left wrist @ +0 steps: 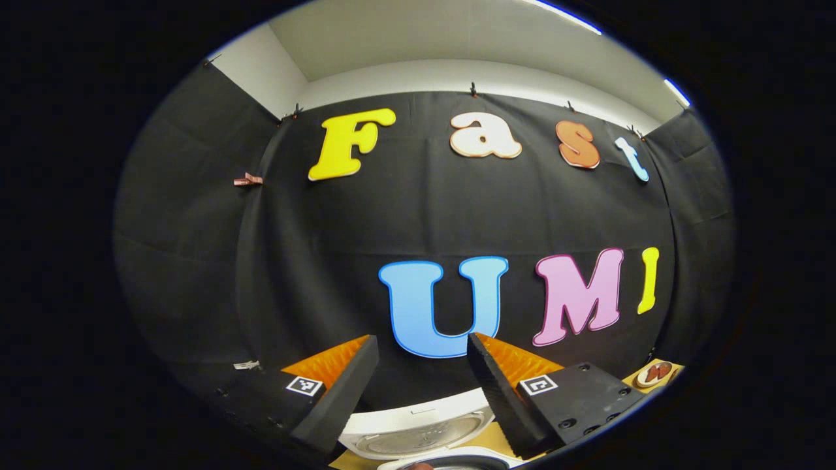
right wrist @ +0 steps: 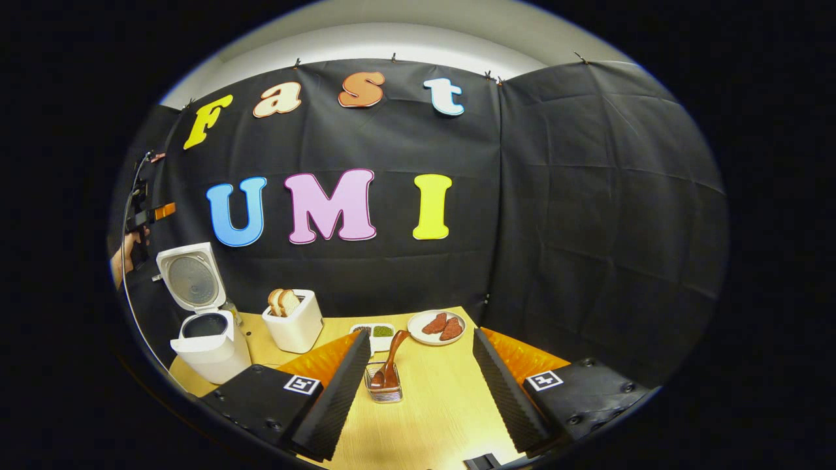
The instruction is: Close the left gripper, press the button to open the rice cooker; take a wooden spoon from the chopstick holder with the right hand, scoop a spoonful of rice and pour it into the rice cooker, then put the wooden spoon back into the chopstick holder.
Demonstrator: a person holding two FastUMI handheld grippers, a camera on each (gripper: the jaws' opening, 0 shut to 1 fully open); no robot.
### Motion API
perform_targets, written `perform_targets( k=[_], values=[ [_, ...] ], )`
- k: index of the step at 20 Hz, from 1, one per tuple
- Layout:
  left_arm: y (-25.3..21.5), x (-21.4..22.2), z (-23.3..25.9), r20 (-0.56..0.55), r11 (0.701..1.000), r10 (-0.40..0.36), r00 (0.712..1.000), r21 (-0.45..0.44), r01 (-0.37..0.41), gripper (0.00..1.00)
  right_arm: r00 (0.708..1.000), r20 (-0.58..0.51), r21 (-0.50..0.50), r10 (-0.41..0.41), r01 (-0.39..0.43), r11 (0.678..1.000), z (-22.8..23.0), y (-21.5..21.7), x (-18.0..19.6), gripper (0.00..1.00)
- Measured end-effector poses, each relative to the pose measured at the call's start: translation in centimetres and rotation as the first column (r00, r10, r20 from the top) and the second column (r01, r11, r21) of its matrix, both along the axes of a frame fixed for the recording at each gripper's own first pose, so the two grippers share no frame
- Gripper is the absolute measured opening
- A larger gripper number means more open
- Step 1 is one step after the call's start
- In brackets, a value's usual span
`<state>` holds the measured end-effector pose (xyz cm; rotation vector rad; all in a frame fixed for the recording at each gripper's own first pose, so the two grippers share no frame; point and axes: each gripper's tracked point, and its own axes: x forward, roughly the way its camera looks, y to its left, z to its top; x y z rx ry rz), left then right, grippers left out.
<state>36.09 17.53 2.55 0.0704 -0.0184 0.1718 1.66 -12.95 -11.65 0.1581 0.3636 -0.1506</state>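
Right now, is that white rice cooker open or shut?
Open: in the right gripper view the rice cooker has its lid swung upright, showing the round inner plate.

Ahead of my right tool, the wooden table [right wrist: 431, 405] carries the open rice cooker [right wrist: 208, 343], toaster [right wrist: 295, 323], chopstick holder [right wrist: 384, 384], small dish [right wrist: 377, 331] and plate [right wrist: 436, 326].

I am counting one rice cooker [right wrist: 206, 326] at nine o'clock, one toaster [right wrist: 295, 323] holding two bread slices [right wrist: 283, 301], one two-part dish [right wrist: 374, 333], one plate [right wrist: 436, 326] carrying two red pieces [right wrist: 443, 325], and one chopstick holder [right wrist: 384, 385] holding two wooden spoons [right wrist: 389, 360].
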Motion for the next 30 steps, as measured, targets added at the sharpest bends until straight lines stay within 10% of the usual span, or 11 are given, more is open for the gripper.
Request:
perform_targets(
  k=[10,30],
  values=[
    [3.0,4.7,-10.6,-0.23,0.998,0.051,0.972,-0.018,-0.057,0.94,0.999,-0.018,-0.054,-0.026,0.025,0.998,0.5,0.2,-1.5,0.99],
    [-6.1,-8.0,-17.5,-0.394,0.975,0.039,0.918,-0.187,-0.122,0.98,0.999,-0.024,0.008,0.043,-0.043,0.999,-0.4,-2.3,-6.0,0.98]
  ],
)
